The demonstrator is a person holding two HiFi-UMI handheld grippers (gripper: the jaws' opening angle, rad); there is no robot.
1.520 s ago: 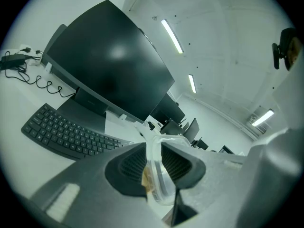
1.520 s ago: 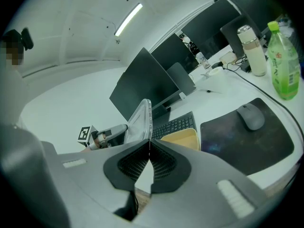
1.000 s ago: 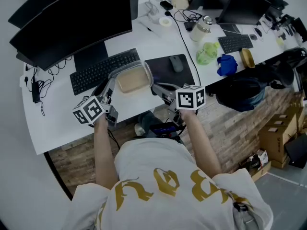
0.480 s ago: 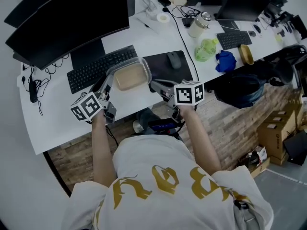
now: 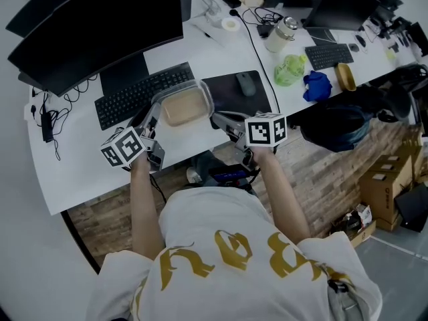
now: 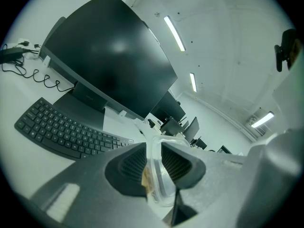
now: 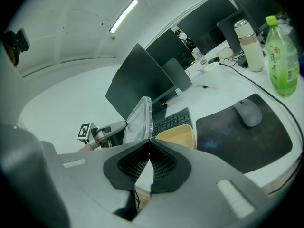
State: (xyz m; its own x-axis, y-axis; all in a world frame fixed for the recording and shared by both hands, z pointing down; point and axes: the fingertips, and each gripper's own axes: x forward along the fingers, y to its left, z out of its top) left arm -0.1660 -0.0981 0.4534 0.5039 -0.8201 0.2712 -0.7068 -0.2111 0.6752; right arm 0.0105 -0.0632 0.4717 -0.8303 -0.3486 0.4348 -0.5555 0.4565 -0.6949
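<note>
White desk [image 5: 77, 162] | food box [image 5: 182, 105] long axis along keyboard [image 5: 137, 95] | left gripper [image 5: 153, 112] clamps its rim | right gripper [image 5: 215, 119] clamps upright lid [image 7: 138, 120]

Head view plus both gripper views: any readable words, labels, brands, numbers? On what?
Shirt: large gold letters, upside down and creased; not surely readable.
Green bottle: label print too blurred to read.
Keyboard: key legends too small to read.
Marker cubes: black-and-white code squares, no words.
Clear container and lid: no print visible.
</note>
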